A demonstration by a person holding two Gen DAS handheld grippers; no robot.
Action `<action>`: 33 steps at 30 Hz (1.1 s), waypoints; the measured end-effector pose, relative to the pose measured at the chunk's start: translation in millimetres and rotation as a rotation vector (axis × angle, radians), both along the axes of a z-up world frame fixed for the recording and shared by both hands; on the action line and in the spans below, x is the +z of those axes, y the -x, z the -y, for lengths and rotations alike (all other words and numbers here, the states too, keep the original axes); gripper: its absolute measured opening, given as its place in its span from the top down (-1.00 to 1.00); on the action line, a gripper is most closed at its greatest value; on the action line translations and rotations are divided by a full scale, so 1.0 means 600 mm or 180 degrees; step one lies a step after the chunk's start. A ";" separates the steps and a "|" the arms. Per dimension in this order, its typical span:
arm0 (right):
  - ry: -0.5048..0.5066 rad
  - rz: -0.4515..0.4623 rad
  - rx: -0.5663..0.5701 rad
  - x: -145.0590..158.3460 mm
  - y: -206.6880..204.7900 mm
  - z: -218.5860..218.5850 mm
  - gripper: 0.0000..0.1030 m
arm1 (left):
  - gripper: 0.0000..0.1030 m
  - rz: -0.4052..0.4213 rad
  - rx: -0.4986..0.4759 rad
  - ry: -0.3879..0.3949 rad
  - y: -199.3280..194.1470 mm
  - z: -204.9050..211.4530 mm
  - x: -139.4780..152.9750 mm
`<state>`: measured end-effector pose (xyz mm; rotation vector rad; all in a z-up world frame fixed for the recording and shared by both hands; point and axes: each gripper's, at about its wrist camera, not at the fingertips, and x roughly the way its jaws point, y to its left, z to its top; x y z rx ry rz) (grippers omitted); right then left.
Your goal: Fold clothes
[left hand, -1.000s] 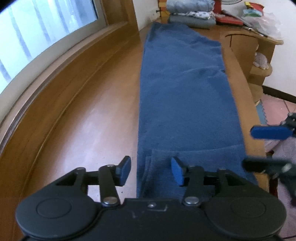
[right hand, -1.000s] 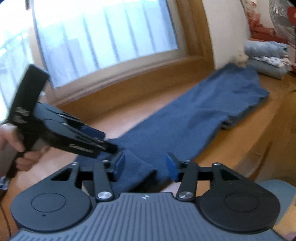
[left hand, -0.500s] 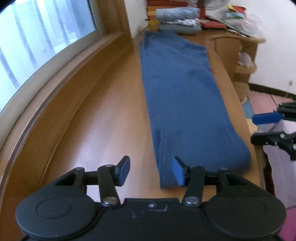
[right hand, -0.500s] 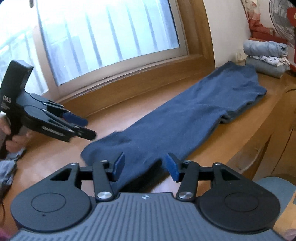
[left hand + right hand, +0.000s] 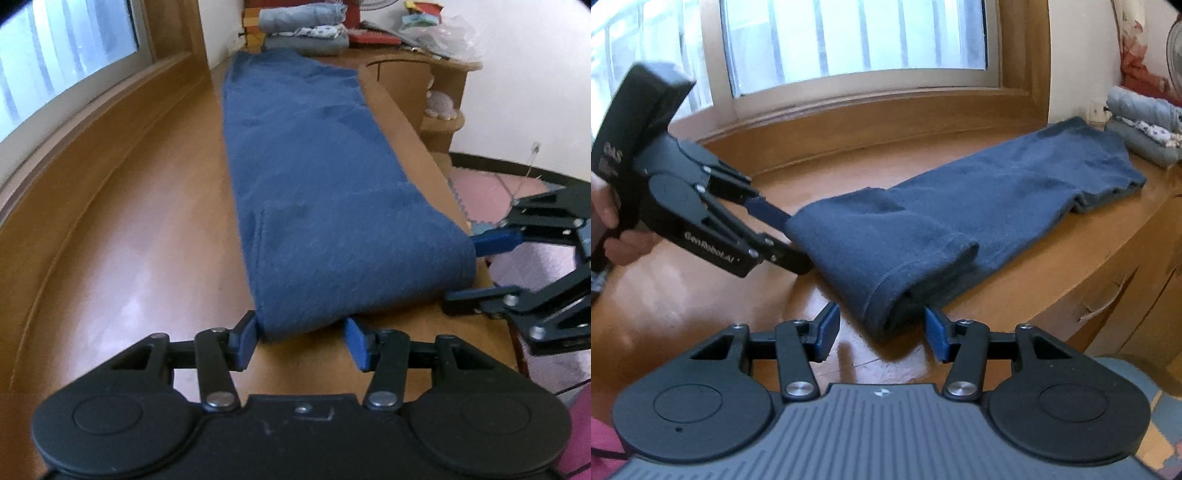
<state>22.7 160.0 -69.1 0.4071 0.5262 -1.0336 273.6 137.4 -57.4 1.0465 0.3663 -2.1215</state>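
A long dark blue garment (image 5: pixel 314 166) lies folded into a narrow strip on the wooden tabletop (image 5: pixel 129 240), running away from me. Its rounded near end sits between the fingers of my left gripper (image 5: pixel 300 338), which is open and not clamped. My right gripper (image 5: pixel 476 269) is open at the right corner of that same end. In the right wrist view the hemmed corner of the garment (image 5: pixel 997 192) rests between the spread fingers of the right gripper (image 5: pixel 881 332). The left gripper (image 5: pixel 790 240), held by a hand (image 5: pixel 613 236), touches the far side of that end.
A stack of folded clothes (image 5: pixel 306 33) stands at the far end of the table, also in the right wrist view (image 5: pixel 1145 125). A window (image 5: pixel 849 37) and its sill run along one side. The table's edge with drawers (image 5: pixel 1108 295) and a shelf unit (image 5: pixel 439 103) lie opposite.
Half a second ago both grippers stood back from the garment's near end. They have now moved in on it, and the end lies between their open fingers.
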 end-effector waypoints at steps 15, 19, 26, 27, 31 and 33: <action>0.0041 0.0525 -0.0142 0.063 0.048 0.026 0.58 | 0.40 -0.0444 0.0264 0.0221 0.009 0.006 0.078; 0.0073 0.0767 -0.0201 0.086 0.070 0.037 0.58 | 0.40 -0.0487 0.0313 0.0354 0.035 0.033 0.100; 0.0110 0.0860 -0.0310 0.093 0.112 0.107 0.58 | 0.38 -0.0402 0.0422 0.0424 0.103 0.111 0.104; 0.0088 0.0849 -0.0324 0.089 0.119 0.122 0.58 | 0.38 -0.0363 0.0443 0.0421 0.115 0.123 0.100; -0.0218 0.0786 -0.0309 0.056 0.154 0.199 0.57 | 0.34 -0.0100 0.0643 0.0241 0.158 0.169 0.068; -0.0413 0.0781 -0.0258 0.038 0.170 0.231 0.56 | 0.34 0.0046 0.0726 0.0162 0.177 0.187 0.052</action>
